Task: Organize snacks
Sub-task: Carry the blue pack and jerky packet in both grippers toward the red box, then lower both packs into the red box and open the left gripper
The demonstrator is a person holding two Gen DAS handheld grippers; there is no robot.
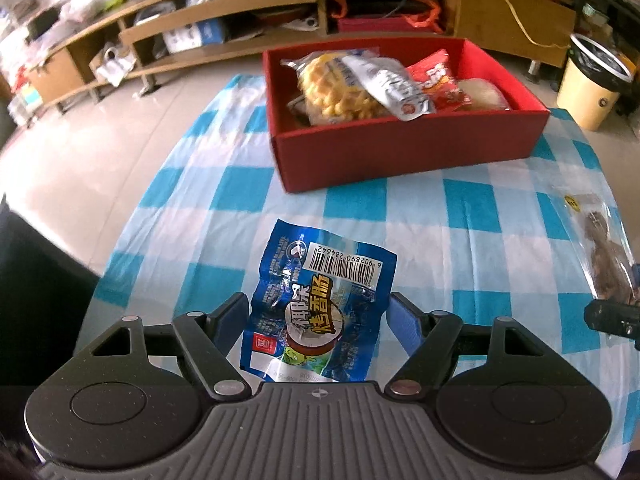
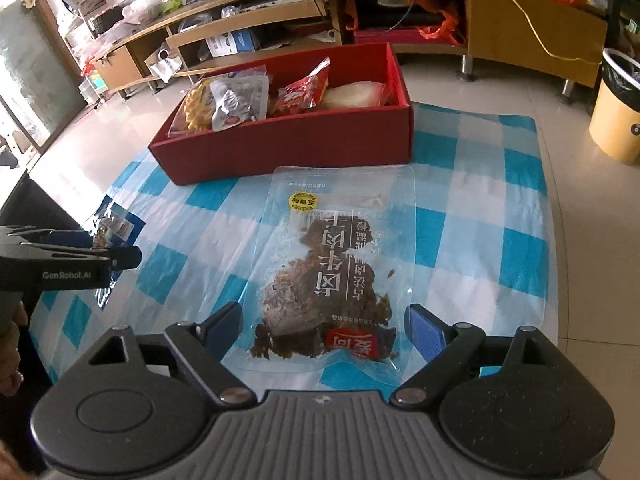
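Observation:
A blue sausage packet sits between the fingers of my left gripper. Both pads press on its long edges and the film is crumpled there, so the gripper is shut on it. A clear packet of dark dried meat lies flat on the checked cloth. My right gripper is open, with a finger on either side of the packet's near end. The red box stands beyond on the table, holding a waffle packet, a silver pouch and a red packet. From the right wrist, the left gripper shows at the left edge.
The table's blue and white checked cloth ends close on the left and right, with tiled floor below. A yellow bin stands on the floor at the right. A long wooden cabinet runs along the back. A dark object sits beside the table's left edge.

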